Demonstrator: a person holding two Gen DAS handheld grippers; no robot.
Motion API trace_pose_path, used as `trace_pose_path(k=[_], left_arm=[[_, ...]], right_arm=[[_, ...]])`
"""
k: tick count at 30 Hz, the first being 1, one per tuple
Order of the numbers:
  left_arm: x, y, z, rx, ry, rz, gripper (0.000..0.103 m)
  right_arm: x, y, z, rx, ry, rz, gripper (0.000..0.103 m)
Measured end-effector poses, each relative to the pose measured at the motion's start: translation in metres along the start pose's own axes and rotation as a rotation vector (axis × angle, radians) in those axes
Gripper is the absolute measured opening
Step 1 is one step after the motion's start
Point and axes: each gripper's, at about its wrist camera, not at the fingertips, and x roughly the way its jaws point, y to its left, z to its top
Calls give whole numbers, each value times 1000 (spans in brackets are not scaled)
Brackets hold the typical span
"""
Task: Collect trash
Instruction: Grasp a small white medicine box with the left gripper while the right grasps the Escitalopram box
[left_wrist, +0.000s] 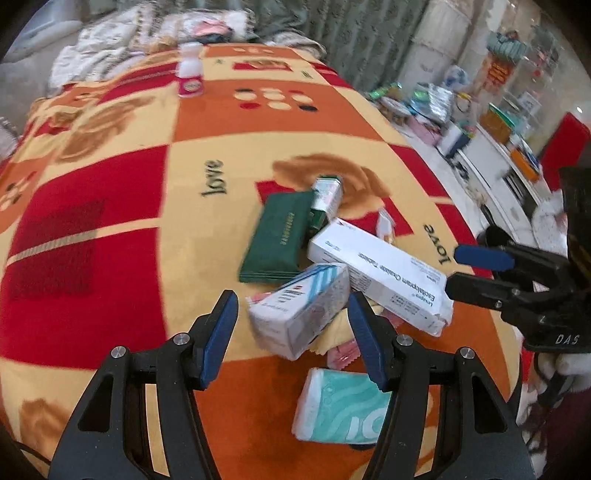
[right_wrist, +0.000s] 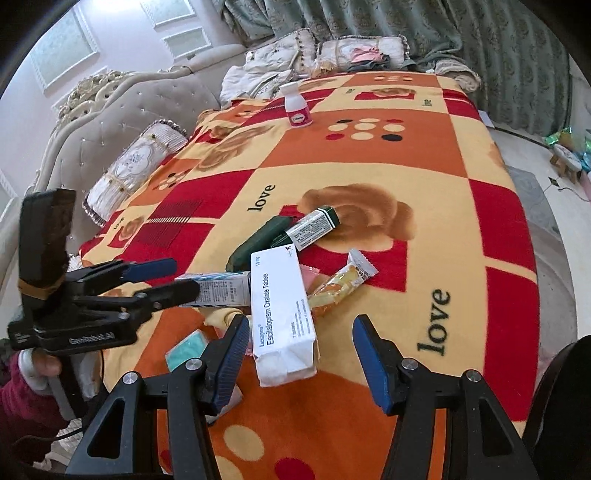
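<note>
The white tablet box (right_wrist: 282, 314) lies tilted on other litter mid-blanket (right_wrist: 424, 166), between the right gripper (right_wrist: 301, 354)'s spread, empty fingers, so it should drop squarely before closing, while the left gripper (left_wrist: 291, 336), also spread, straddles the blue-striped box (left_wrist: 301, 310).

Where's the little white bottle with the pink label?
The bottle stands alone at the far end of the blanket, near the pillows, well beyond the pile of boxes.
</note>
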Motion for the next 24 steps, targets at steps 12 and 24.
trace_pose_path(k=[12, 24], left_arm=[[-14, 25, -7, -48, -28, -69, 37], [-44, 22, -12, -75, -104, -47, 36]], right_arm=[[26, 15, 17, -59, 57, 1, 56], [53, 31, 12, -163, 97, -86, 42]])
